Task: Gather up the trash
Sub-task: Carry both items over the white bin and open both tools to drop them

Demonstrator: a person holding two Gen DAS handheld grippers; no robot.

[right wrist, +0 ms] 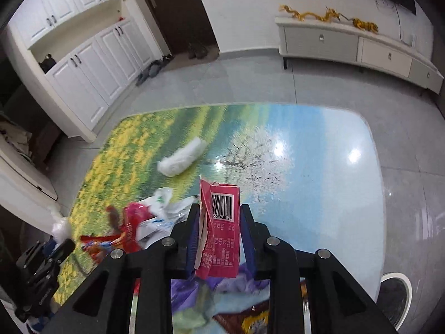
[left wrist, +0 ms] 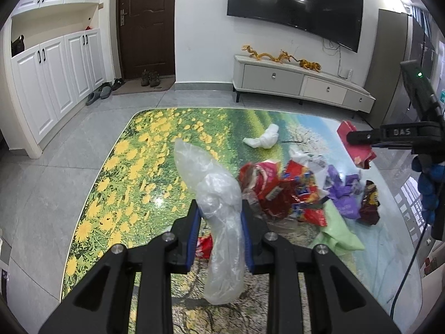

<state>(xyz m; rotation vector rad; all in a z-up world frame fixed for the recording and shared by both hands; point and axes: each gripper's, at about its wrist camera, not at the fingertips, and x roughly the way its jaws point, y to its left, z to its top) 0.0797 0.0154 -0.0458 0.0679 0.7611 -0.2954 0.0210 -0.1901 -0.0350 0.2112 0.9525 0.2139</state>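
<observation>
My left gripper (left wrist: 219, 222) pinches a crumpled plastic bag (left wrist: 214, 194) mid-length; my right gripper (right wrist: 219, 231) clamps a red wrapper (right wrist: 221, 222). Both look light, limp and slippery, so I grip bunched folds. The trash pile (left wrist: 292, 194) lies just ahead-right of the left tool.

Crumpled clear plastic bag (left wrist: 219, 211) and pink barcoded wrapper (right wrist: 221, 231), both upright between fingers.

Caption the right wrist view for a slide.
Right gripper clamps a red barcoded wrapper above the printed table.
</observation>
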